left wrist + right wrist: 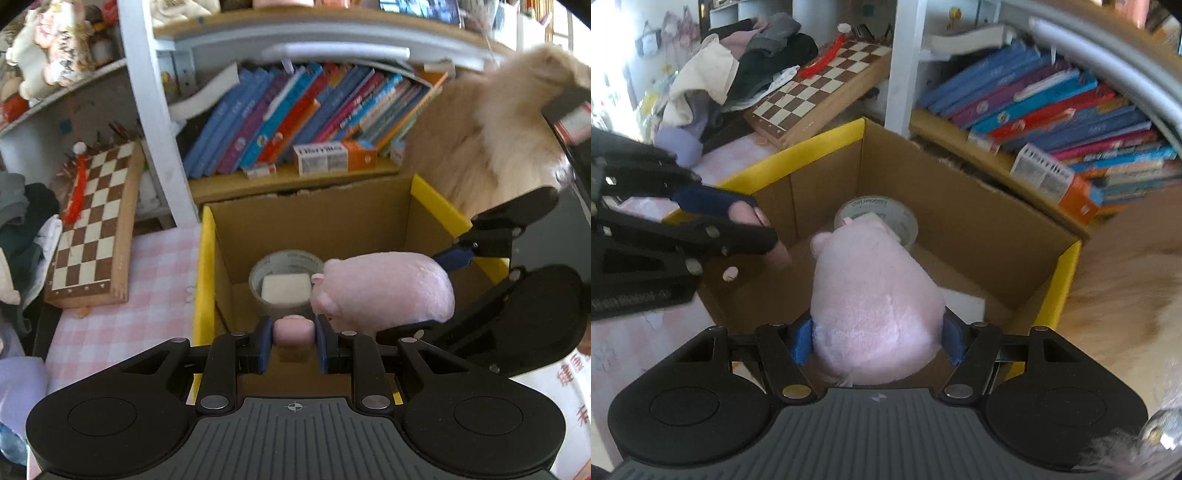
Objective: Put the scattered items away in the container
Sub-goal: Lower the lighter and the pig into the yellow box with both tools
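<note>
A cardboard box with yellow-edged flaps [208,258] [997,236] stands open on the pink checked table. Inside lie a tape roll [284,264] [905,218] with a white block [286,288] in it. My left gripper [293,341] is shut on a small pink object [293,330], held over the box; it also shows in the right wrist view [764,236]. My right gripper [877,338] is shut on a pink plush pig [875,306] [384,291], held over the box's opening.
A chessboard [90,225] [820,88] leans left of the box beside a clothes pile [738,74]. A shelf of books [295,118] [1052,107] and a small carton [332,157] stand behind the box. A fluffy tan animal [498,140] is at the right.
</note>
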`<action>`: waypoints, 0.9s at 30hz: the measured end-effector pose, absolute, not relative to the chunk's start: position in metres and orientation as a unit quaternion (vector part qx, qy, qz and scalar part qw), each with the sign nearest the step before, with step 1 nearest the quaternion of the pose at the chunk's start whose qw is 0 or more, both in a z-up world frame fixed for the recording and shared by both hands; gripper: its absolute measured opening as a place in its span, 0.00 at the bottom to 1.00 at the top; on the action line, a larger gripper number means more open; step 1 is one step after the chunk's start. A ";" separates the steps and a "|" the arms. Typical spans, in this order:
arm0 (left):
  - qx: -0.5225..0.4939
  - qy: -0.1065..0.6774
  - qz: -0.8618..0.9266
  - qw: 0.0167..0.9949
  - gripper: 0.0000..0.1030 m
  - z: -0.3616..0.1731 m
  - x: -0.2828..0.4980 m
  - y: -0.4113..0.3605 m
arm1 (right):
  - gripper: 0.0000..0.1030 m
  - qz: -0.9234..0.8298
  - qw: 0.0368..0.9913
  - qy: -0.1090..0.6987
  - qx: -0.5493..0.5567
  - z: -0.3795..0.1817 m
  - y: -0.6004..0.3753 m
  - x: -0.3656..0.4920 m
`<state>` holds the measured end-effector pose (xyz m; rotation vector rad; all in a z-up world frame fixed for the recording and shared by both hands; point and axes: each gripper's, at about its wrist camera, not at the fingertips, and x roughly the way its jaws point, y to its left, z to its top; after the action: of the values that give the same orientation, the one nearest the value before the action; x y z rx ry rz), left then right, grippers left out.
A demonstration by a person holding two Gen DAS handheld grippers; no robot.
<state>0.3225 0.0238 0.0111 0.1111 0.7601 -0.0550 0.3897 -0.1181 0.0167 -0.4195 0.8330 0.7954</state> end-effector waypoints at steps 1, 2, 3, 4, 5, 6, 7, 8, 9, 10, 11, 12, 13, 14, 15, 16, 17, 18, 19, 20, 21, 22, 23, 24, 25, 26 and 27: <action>0.057 0.376 -0.028 0.925 0.22 0.009 0.325 0.023 | 0.63 0.376 0.814 0.401 -0.190 0.015 -0.118 0.394; 0.057 0.381 -0.028 0.923 0.22 0.007 0.328 0.022 | 0.64 0.382 0.808 0.410 -0.183 0.014 -0.118 0.398; 0.056 0.386 -0.028 0.920 0.22 0.005 0.330 0.022 | 0.64 0.386 0.802 0.419 -0.177 0.012 -0.119 0.401; 0.055 0.391 -0.027 0.918 0.22 0.003 0.333 0.022 | 0.64 0.390 0.798 0.428 -0.170 0.011 -0.119 0.403; 0.054 0.395 -0.027 0.917 0.22 0.001 0.336 0.022 | 0.64 0.393 0.793 0.436 -0.163 0.009 -0.120 0.406; 0.051 0.401 -0.027 0.914 0.22 -0.001 0.338 0.023 | 0.64 0.396 0.790 0.441 -0.158 0.009 -0.120 0.408; 0.049 0.407 -0.028 0.912 0.22 -0.003 0.340 0.024 | 0.64 0.400 0.786 0.445 -0.153 0.009 -0.121 0.409; 0.048 0.411 -0.028 0.910 0.22 -0.005 0.341 0.025 | 0.64 0.403 0.783 0.450 -0.149 0.008 -0.121 0.411; 0.048 0.416 -0.028 0.908 0.22 -0.007 0.342 0.025 | 0.64 0.406 0.779 0.455 -0.145 0.009 -0.120 0.413; 0.050 0.418 -0.028 0.907 0.22 -0.008 0.343 0.025 | 0.64 0.409 0.775 0.460 -0.141 0.008 -0.120 0.415; 0.051 0.420 -0.028 0.906 0.22 -0.008 0.344 0.025 | 0.64 0.412 0.771 0.466 -0.138 0.007 -0.119 0.417; 0.052 0.420 -0.028 0.905 0.22 -0.008 0.344 0.025 | 0.64 0.414 0.768 0.469 -0.138 0.006 -0.119 0.417; 0.053 0.421 -0.027 0.905 0.22 -0.008 0.344 0.025 | 0.64 0.416 0.765 0.471 -0.139 0.004 -0.118 0.417; 0.054 0.421 -0.027 0.905 0.22 -0.008 0.344 0.025 | 0.64 0.418 0.763 0.473 -0.137 0.004 -0.118 0.418; 0.055 0.422 -0.027 0.905 0.22 -0.008 0.344 0.025 | 0.64 0.419 0.762 0.474 -0.136 0.004 -0.118 0.418; 0.056 0.423 -0.028 0.904 0.22 -0.008 0.344 0.025 | 0.64 0.421 0.761 0.475 -0.135 0.004 -0.118 0.419; 0.057 0.423 -0.028 0.904 0.22 -0.008 0.344 0.024 | 0.64 0.422 0.760 0.475 -0.134 0.004 -0.118 0.419; 0.057 0.424 -0.027 0.904 0.22 -0.008 0.345 0.024 | 0.64 0.423 0.760 0.475 -0.133 0.003 -0.118 0.419; 0.058 0.424 -0.028 0.903 0.22 -0.008 0.345 0.024 | 0.64 0.424 0.760 0.475 -0.132 0.003 -0.119 0.420; 0.058 0.424 -0.028 0.903 0.22 -0.009 0.345 0.024 | 0.64 0.425 0.759 0.475 -0.131 0.003 -0.119 0.420; 0.058 0.425 -0.028 0.903 0.22 -0.008 0.345 0.024 | 0.64 0.426 0.759 0.474 -0.131 0.003 -0.119 0.420; 0.059 0.426 -0.028 0.903 0.22 -0.008 0.345 0.024 | 0.64 0.426 0.759 0.474 -0.131 0.003 -0.119 0.420; 0.059 0.426 -0.028 0.902 0.22 -0.008 0.346 0.024 | 0.64 0.426 0.760 0.474 -0.131 0.003 -0.119 0.420; 0.060 0.427 -0.029 0.902 0.22 -0.009 0.346 0.024 | 0.64 0.426 0.760 0.473 -0.131 0.003 -0.119 0.420; 0.060 0.428 -0.029 0.902 0.22 -0.009 0.346 0.024 | 0.64 0.427 0.760 0.473 -0.131 0.003 -0.119 0.420; 0.060 0.428 -0.029 0.901 0.22 -0.009 0.346 0.024 | 0.64 0.427 0.759 0.473 -0.131 0.003 -0.119 0.420; 0.061 0.429 -0.029 0.901 0.22 -0.009 0.346 0.024 | 0.65 0.427 0.759 0.474 -0.131 0.003 -0.119 0.421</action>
<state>0.3463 0.0240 -0.0088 0.1257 0.8867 -0.0593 0.4206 -0.1192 0.0026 -0.2852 1.0314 0.9308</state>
